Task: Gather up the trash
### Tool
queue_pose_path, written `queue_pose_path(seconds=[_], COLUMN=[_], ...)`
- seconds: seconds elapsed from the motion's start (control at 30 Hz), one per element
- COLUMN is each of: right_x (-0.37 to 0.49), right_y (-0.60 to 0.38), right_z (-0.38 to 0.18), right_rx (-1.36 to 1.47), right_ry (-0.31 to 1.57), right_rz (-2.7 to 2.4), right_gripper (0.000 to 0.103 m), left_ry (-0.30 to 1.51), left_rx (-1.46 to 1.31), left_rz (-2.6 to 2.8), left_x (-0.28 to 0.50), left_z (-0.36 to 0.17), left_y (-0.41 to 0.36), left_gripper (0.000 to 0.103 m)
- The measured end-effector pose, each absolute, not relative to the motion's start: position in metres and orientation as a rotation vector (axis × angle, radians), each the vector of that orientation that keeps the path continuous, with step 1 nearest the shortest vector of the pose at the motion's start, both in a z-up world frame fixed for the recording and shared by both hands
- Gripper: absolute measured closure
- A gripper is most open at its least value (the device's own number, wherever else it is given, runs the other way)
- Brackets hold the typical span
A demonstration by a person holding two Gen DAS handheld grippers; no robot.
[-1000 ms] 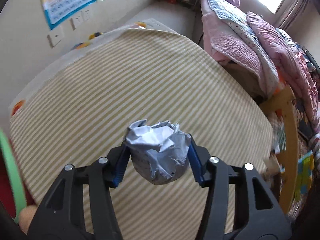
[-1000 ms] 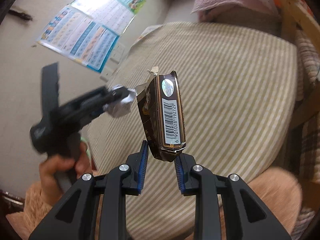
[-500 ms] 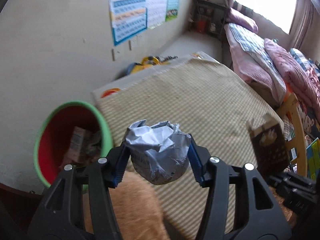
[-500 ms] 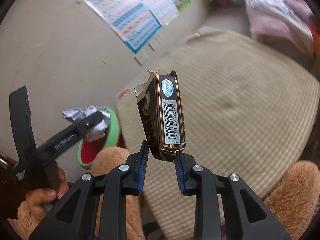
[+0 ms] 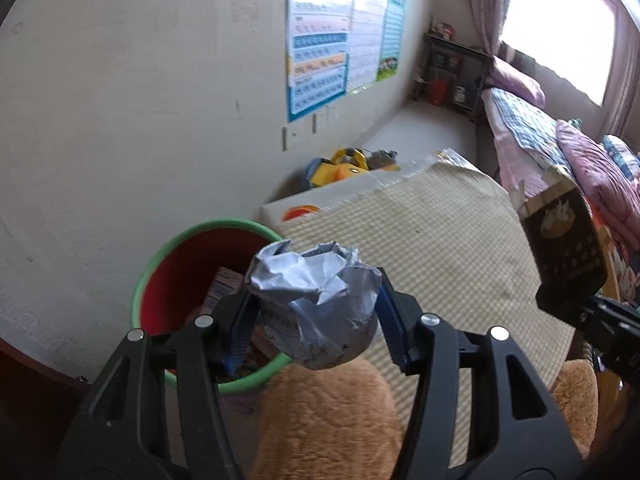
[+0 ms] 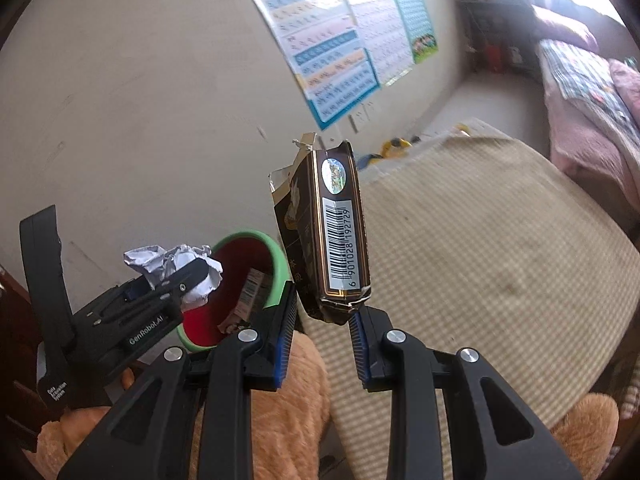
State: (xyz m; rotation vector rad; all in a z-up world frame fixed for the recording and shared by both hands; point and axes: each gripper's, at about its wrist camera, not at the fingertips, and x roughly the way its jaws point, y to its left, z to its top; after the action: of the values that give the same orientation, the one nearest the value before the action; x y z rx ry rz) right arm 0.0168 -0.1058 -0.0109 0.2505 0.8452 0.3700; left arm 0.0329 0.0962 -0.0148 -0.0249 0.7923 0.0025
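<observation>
My left gripper (image 5: 314, 326) is shut on a crumpled ball of white paper (image 5: 316, 300) and holds it above the near right rim of a red bin with a green rim (image 5: 176, 248). The bin holds some packaging. My right gripper (image 6: 322, 322) is shut on the bottom of a torn dark brown carton with a barcode (image 6: 326, 232), held upright to the right of the bin (image 6: 248, 280). The left gripper with the paper ball (image 6: 176, 264) shows in the right wrist view, the brown carton (image 5: 560, 236) in the left wrist view.
A striped beige mat (image 5: 440, 248) covers the floor to the right of the bin. A yellow toy (image 5: 340, 164) lies by the wall under posters (image 5: 336, 60). A bed with pink quilts (image 5: 560, 148) stands at the far right. Orange fluffy fabric (image 5: 328, 420) is below the grippers.
Both grippers have swung left from over the mat toward the wall. The bin has come into view and is now closer, under the paper ball. Both grips are unchanged.
</observation>
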Motion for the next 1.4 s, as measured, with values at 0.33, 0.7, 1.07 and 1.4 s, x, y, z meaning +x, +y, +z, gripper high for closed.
queue_pose_path(seconds=[0.33, 0.7, 1.07, 1.4], right_x=[0.03, 0.052, 0.09, 0.088], right_y=[-0.053, 0.007, 0.087, 0.027], right_z=[-0.003, -0.014, -0.051, -0.039], right_rx=[0.157, 0.078, -0.045, 0.106], right_ry=[0.84, 0.894, 1.006, 0.939], right_rz=[0.435, 0.512, 0.638, 0.51], right_gripper=[0.078, 0.078, 0.07, 0.036], left_ry=[0.784, 0.82, 0.921, 0.774], left_rx=[-0.064, -0.123, -0.168, -0.088], left_rz=[0.105, 0.198, 0.283, 0.272], left_x=[0.028, 0.031, 0.052, 0.044], left_z=[-0.018, -0.036, -0.077, -0.051], left_y=[0.146, 0.198, 0.241, 0.208], left_gripper=[0.05, 0.049, 0.038, 0.007])
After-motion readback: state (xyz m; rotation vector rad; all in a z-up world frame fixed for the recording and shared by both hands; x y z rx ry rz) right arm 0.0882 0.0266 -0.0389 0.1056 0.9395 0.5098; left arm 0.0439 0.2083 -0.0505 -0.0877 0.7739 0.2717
